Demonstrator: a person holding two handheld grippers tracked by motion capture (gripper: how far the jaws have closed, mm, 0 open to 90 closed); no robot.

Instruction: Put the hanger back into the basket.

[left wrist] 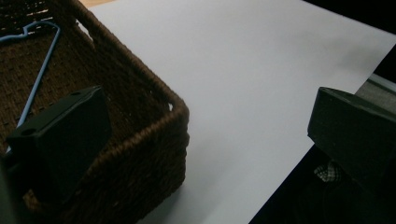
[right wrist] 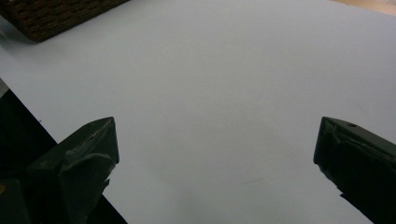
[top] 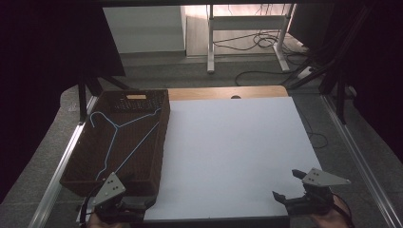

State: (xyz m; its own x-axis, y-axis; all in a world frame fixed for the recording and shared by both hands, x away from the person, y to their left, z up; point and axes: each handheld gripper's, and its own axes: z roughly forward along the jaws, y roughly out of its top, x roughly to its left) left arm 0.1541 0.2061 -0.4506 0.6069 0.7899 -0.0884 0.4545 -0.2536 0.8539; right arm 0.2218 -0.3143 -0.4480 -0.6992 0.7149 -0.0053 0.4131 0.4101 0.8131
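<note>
A brown woven basket [top: 164,137] stands on the left of the table, beside a large white sheet [top: 237,142]. In it lies a blue wire hanger [top: 116,127], hook towards the far left. My left gripper [top: 128,197] hovers at the basket's near right corner, open wide. In the left gripper view one jaw sits over the basket [left wrist: 154,140] near the hanger [left wrist: 41,72], and the other is past the sheet's [left wrist: 257,70] near edge. My right gripper [top: 289,186] is open at the near right, over the bare sheet [right wrist: 210,70], holding nothing.
A strip of wooden tabletop [top: 228,92] shows past the sheet's far edge. Aluminium rails [top: 62,175] run along both sides of the table. Beyond it stand a white metal frame [top: 247,23] and loose cables [top: 266,40] on the floor. A basket corner [right wrist: 51,14] appears in the right gripper view.
</note>
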